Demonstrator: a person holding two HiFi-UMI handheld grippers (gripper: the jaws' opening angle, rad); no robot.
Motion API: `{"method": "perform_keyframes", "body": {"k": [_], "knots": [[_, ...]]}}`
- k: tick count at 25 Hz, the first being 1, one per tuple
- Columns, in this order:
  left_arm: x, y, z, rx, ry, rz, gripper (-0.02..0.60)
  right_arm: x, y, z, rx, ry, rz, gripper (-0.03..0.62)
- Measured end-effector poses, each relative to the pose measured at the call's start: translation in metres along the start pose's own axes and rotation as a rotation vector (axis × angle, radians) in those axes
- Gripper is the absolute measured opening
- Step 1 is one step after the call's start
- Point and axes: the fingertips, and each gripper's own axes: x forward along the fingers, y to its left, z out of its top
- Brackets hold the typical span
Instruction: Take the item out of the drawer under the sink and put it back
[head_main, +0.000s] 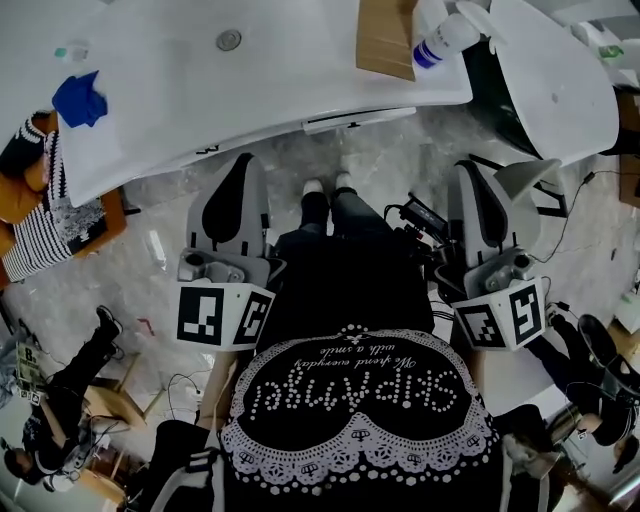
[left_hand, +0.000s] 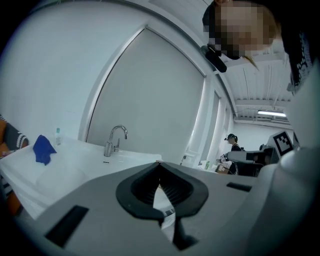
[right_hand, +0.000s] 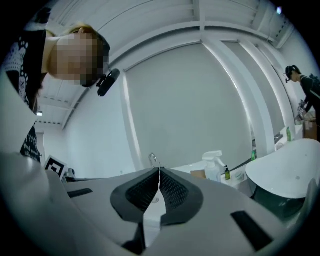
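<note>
Head view: a person in a black printed top stands facing a white sink worktop (head_main: 250, 90). It has a round metal drain (head_main: 229, 40) and, at its left end, a crumpled blue cloth (head_main: 80, 98). At the far right of the worktop a white spray bottle with a blue label (head_main: 445, 38) lies beside a brown cardboard piece (head_main: 385, 35). A white oval tub (head_main: 555, 75) stands further right. The white drawer front (head_main: 345, 120) shows as a narrow strip under the worktop's near edge and looks closed. The item it holds shows in no view. The left gripper (head_main: 245, 162) and the right gripper (head_main: 468, 170) are held level on either side of the person's legs, near the drawer but not touching it.

Left gripper view: the left gripper's (left_hand: 159, 164) jaws meet at their tips, with nothing between them. Beyond them are the worktop, a curved chrome tap (left_hand: 115, 140) and the blue cloth far to the left.

Right gripper view: the right gripper's (right_hand: 159, 170) jaws are pressed together and empty. Behind them are the tap, the spray bottle and, at the right edge, the oval tub.
</note>
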Motion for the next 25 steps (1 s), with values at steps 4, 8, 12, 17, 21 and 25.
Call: {"method": "perform_keyframes", "body": {"k": [4,8,12,17,21,25], "knots": [[0.015,-0.011,0.005,-0.010,-0.012,-0.003,0.005,0.000,-0.020,0.018,-0.024,-0.015,-0.015,0.018],[0.029,-0.025,0.007,-0.016,-0.023,-0.019,0.005,-0.004,-0.043,0.030,-0.053,-0.013,-0.045,0.018],[0.036,-0.029,0.007,-0.014,-0.023,-0.010,0.005,-0.009,-0.064,0.044,-0.079,-0.020,-0.075,0.018],[0.035,-0.027,0.009,-0.004,-0.033,0.009,0.005,-0.013,-0.074,0.060,-0.146,-0.038,-0.093,0.018],[0.032,-0.031,0.011,-0.002,-0.039,0.015,0.005,-0.012,-0.074,0.045,-0.184,0.007,-0.087,0.018],[0.028,-0.032,0.006,-0.010,-0.029,0.022,0.005,0.000,-0.067,0.004,-0.227,0.102,-0.039,0.018]]}}
